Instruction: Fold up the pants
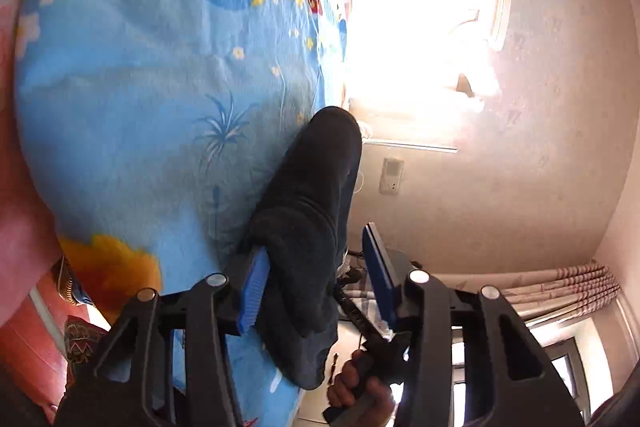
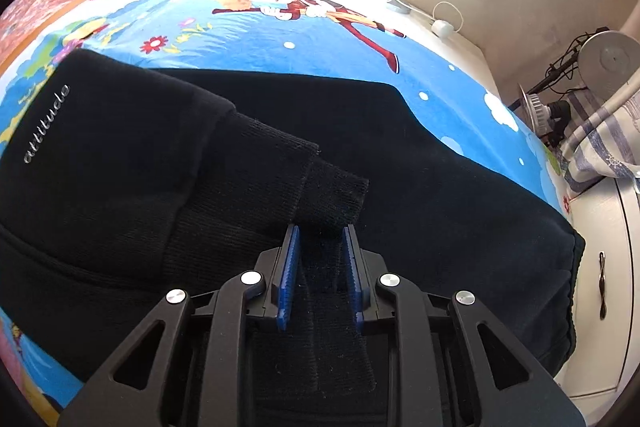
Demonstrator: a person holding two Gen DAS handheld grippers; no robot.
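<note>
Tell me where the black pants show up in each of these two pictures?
Left wrist view: the black pants hang down the middle, between the open fingers of the left claw.
Right wrist view: the black pants spread across the middle, their cuff inside the right claw.
Shared landmark: the blue cartoon bedsheet under them.

The pants (image 2: 400,147) lie spread across the bed (image 2: 280,39), one leg folded back over the rest. The right claw (image 2: 320,267) sits over the cuff (image 2: 332,195) of that leg. A cabinet (image 2: 608,267) stands just beside the bed, at its right edge, a fan (image 2: 608,59) behind it.
</note>
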